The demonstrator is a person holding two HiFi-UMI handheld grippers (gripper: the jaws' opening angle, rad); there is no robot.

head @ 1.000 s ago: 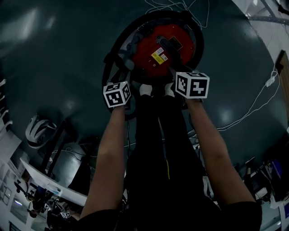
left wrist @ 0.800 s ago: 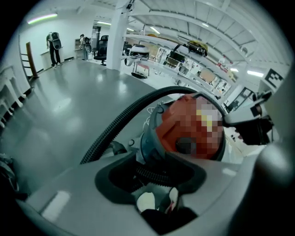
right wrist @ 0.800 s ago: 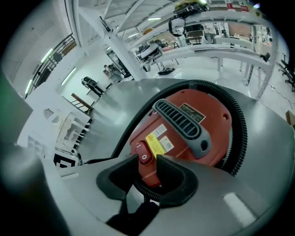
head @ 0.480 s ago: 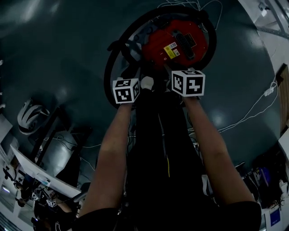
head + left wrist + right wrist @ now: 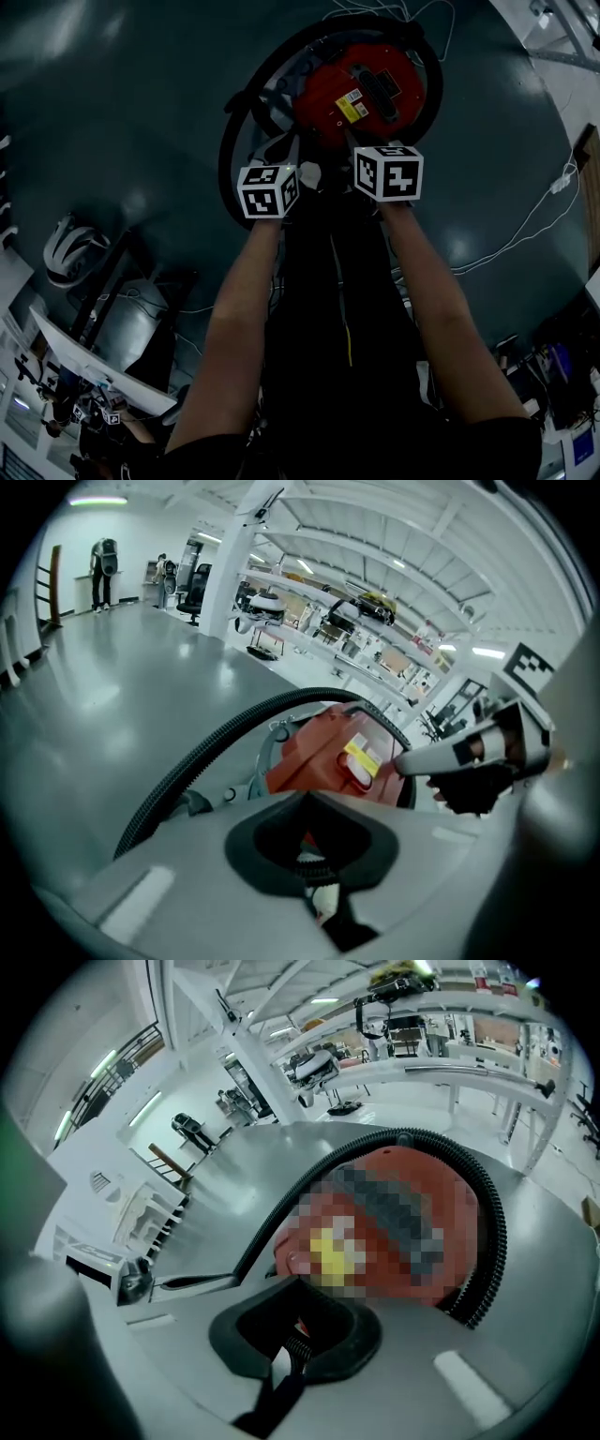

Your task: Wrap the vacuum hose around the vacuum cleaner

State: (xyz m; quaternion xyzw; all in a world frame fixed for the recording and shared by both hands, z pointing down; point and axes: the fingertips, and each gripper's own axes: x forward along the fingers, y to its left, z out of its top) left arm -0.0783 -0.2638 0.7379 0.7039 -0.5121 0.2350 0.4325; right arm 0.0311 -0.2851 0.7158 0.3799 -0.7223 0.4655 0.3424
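The red vacuum cleaner (image 5: 361, 89) stands on the dark floor with the black ribbed hose (image 5: 230, 141) looped around its body. The hose (image 5: 202, 752) arcs over the red body (image 5: 323, 752) in the left gripper view, and it curves round the right side (image 5: 487, 1232) in the right gripper view. My left gripper (image 5: 281, 155) hovers at the near left of the vacuum, and my right gripper (image 5: 354, 142) at its near right. Both have just been closing and now stand shut, left (image 5: 309, 794) and right (image 5: 298, 1283), with nothing between their jaws.
The person's dark legs and white shoes (image 5: 307, 174) stand just below the vacuum, between the grippers. Thin white cables (image 5: 525, 225) trail over the floor at the right. A white helmet-like object (image 5: 70, 262) and cluttered desks (image 5: 84, 375) lie at the lower left.
The left gripper has shifted right and closer to the vacuum's near side. The right gripper has edged left. The hose loop around the vacuum looks unchanged.
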